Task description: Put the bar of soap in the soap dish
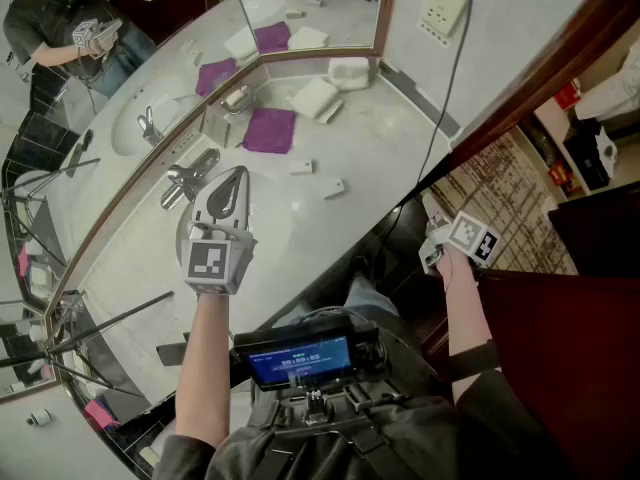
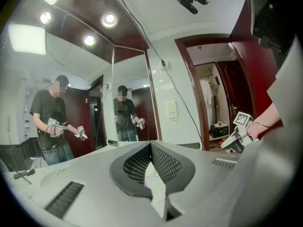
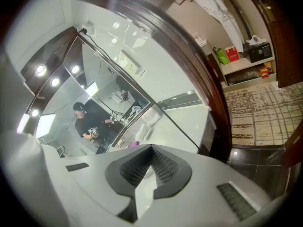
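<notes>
Two grey plastic grippers show in the head view. The left gripper (image 1: 234, 176) keeps its fingers together and empty above the white oval sink (image 1: 285, 233), just right of the chrome faucet (image 1: 190, 178). Beyond those fingers and to their right, a small white rectangular bar of soap (image 1: 301, 167) lies on the white marble counter (image 1: 380, 148), with a second small white bar (image 1: 334, 188) near it. Farther beyond lie a purple cloth (image 1: 268, 130), a folded white towel (image 1: 316, 98) and, by the mirror, what looks like a white rectangular soap dish (image 1: 350, 71). The right gripper (image 1: 432, 230) hangs off the counter's edge, well apart from all of these.

From the left gripper view, the dark mesh fingers meet tip to tip with nothing between them. The mirror stands ahead of them, and the right gripper is off to their right.

From the right gripper view, the fingers are likewise closed and empty. The counter, towel and purple cloth lie well ahead of them.
</notes>
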Demonstrator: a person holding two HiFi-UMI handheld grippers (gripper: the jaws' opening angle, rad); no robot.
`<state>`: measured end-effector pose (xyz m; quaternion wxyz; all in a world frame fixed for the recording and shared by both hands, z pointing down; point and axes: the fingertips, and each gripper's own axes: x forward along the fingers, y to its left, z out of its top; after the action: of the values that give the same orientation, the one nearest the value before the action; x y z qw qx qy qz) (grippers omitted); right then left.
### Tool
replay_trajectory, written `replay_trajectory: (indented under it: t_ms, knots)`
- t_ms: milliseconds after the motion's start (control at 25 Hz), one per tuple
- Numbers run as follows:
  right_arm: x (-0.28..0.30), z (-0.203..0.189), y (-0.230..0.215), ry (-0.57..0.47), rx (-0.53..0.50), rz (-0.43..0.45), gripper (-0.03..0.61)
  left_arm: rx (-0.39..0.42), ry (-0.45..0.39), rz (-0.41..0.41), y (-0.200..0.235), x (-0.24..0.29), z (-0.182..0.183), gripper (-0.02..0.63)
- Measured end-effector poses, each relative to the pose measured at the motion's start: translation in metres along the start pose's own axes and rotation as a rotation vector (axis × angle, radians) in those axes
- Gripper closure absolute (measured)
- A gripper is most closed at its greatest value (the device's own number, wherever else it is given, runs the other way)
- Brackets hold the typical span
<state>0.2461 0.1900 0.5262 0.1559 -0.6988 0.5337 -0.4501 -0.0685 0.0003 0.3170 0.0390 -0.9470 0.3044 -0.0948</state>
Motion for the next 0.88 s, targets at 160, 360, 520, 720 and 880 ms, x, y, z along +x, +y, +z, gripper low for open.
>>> replay_trajectory:
  t_ms: [160,360,520,720,880]
  knots:
    - [0.028,-0.010,0.039,0.051,-0.054,0.052,0.565,-0.009,0.011,0.055,0.027,-0.020,-0.006,0.614]
    - [0.078,-0.029,0.097,0.158,-0.151,0.143,0.565,-0.030,0.028,0.180,0.067,-0.056,-0.016,0.614]
    - [0.109,-0.048,0.150,0.240,-0.253,0.235,0.565,-0.044,0.041,0.266,0.090,-0.084,-0.024,0.614]
    - [0.132,-0.073,0.193,0.320,-0.346,0.313,0.565,-0.055,0.055,0.330,0.103,-0.105,-0.029,0.614]
    - [0.137,-0.089,0.206,0.361,-0.394,0.337,0.565,-0.060,0.053,0.346,0.104,-0.111,-0.033,0.614]
